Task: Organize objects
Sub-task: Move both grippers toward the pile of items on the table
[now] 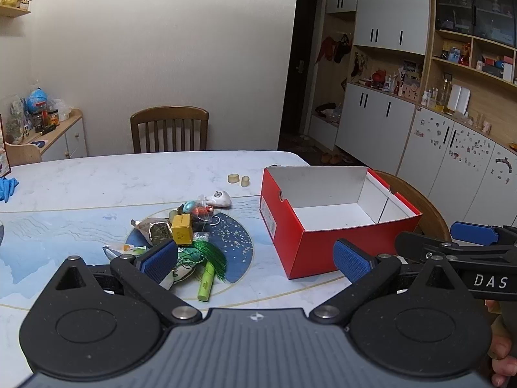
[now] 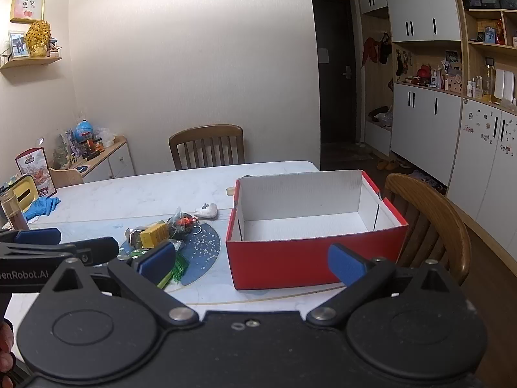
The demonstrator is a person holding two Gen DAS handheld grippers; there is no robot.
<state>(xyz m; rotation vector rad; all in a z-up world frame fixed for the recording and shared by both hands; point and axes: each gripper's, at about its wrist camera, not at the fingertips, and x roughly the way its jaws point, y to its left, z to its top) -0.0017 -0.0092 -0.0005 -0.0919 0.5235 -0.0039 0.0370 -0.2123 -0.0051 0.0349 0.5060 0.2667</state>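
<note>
A: What is hidden in the left wrist view?

B: The left gripper's [image 1: 255,260] near pad covers part of the green pouch [image 1: 187,258] in the pile. The right gripper [image 1: 458,245] runs off the right edge. The print on the yellow box [image 1: 181,233] is too small to read.

A: And the right wrist view?

B: The red box [image 2: 310,226] hides most of a small beige cylinder [image 2: 230,190]. The bench [image 2: 129,194] runs under the camera body.
</note>
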